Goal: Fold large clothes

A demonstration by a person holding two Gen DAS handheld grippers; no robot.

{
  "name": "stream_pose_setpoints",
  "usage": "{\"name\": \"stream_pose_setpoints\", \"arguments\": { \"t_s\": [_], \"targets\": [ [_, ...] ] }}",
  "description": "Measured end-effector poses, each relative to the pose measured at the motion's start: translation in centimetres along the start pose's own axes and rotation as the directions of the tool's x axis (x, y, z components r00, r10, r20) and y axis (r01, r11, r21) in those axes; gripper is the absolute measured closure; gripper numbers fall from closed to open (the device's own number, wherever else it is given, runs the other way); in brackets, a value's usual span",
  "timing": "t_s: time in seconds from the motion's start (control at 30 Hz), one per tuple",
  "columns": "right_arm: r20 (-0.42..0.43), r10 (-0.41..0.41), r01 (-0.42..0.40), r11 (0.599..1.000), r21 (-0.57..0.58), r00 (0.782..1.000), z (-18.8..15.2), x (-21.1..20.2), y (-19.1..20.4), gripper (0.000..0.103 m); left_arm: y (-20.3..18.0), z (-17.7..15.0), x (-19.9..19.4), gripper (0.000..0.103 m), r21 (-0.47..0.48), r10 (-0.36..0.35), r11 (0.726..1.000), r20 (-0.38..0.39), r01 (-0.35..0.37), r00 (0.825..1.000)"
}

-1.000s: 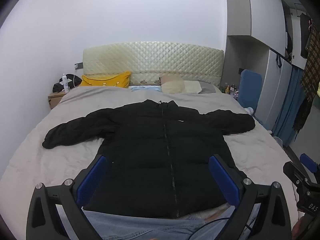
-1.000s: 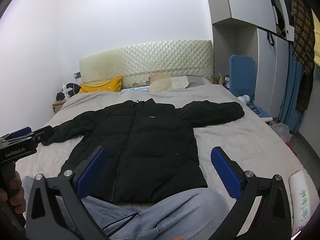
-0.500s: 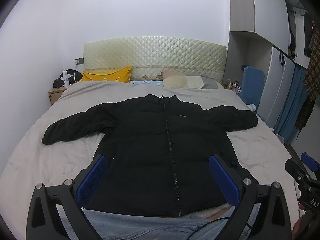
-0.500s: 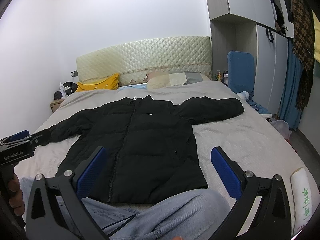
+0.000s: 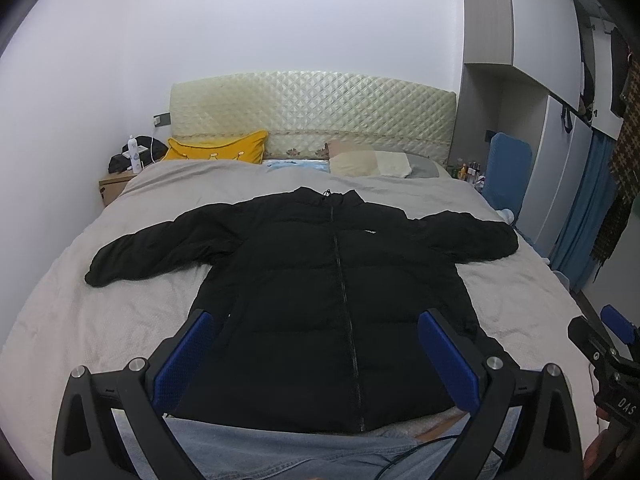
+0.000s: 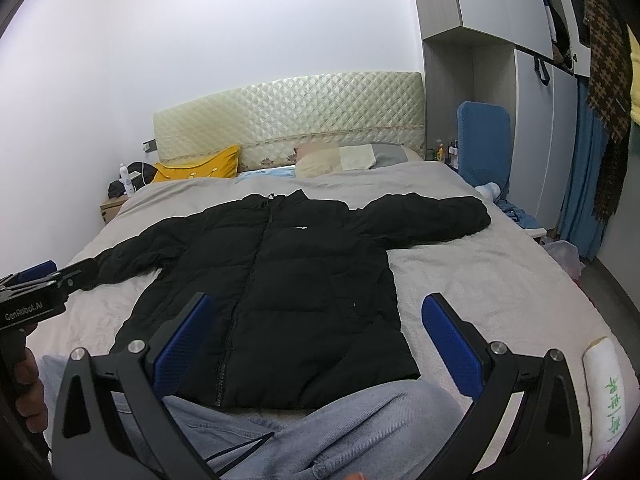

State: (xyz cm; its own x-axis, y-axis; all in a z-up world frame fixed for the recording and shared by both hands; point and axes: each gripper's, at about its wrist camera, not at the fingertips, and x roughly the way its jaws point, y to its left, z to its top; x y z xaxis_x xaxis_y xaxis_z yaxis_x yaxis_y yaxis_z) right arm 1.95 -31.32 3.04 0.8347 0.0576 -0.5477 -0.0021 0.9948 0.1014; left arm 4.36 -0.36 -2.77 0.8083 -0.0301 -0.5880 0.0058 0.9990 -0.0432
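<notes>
A black puffer jacket (image 5: 328,288) (image 6: 280,280) lies flat and zipped on the beige bed (image 5: 120,300) (image 6: 480,280), collar toward the headboard and both sleeves spread out sideways. My left gripper (image 5: 316,352) hovers open above the jacket's hem, nothing between its blue pads (image 5: 184,356). Over the hem's right half, my right gripper (image 6: 316,344) is open and empty too. The right gripper's tip (image 5: 612,332) shows at the right edge of the left wrist view; the left gripper's tip (image 6: 36,284), held by a hand, shows at the left edge of the right wrist view.
A person's legs in light jeans (image 5: 300,456) (image 6: 320,432) fill the near edge. Yellow pillow (image 5: 218,150), beige pillows (image 5: 368,162) and quilted headboard (image 5: 312,108) at the far end. Nightstand with bottle (image 5: 134,154) left; blue chair (image 6: 484,140) and wardrobe (image 6: 532,120) right. White roll (image 6: 604,392) near right.
Both views have tipped slightly upward, so the jacket and bed sit lower in the frames. The jacket has not moved and both grippers stay open.
</notes>
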Motion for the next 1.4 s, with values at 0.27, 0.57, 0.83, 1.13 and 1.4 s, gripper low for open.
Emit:
{"name": "stream_pose_setpoints", "arguments": {
  "t_s": [0.27, 0.57, 0.83, 1.13, 1.4],
  "targets": [
    [-0.006, -0.001, 0.001, 1.0, 0.002, 1.0, -0.4, 0.4, 0.1, 0.0, 0.1, 0.1, 0.2, 0.0, -0.006, -0.001, 1.0, -0.004, 0.001, 1.0],
    [-0.025, 0.005, -0.004, 1.0, 0.014, 1.0, -0.7, 0.8, -0.2, 0.0, 0.2, 0.0, 0.6, 0.0, -0.005, 0.003, 1.0, -0.008, -0.003, 1.0],
    [-0.043, 0.019, -0.018, 1.0, 0.024, 0.999, -0.4, 1.7, -0.5, 0.0, 0.1, 0.1, 1.3, 0.0, -0.01, -0.001, 1.0, -0.021, 0.0, 1.0],
    [-0.046, 0.045, -0.044, 0.999, 0.026, 0.998, -0.2, 2.5, -1.1, 0.0, 0.1, 0.6, 2.4, 0.0, -0.034, -0.03, 0.999, -0.025, 0.029, 0.999],
    [-0.056, 0.044, -0.043, 0.999, 0.026, 0.997, 0.3, 3.6, -1.8, 0.0, 0.0, 1.5, 4.0, 0.0, -0.043, -0.05, 0.998, -0.029, 0.049, 0.998]
  ]
}}
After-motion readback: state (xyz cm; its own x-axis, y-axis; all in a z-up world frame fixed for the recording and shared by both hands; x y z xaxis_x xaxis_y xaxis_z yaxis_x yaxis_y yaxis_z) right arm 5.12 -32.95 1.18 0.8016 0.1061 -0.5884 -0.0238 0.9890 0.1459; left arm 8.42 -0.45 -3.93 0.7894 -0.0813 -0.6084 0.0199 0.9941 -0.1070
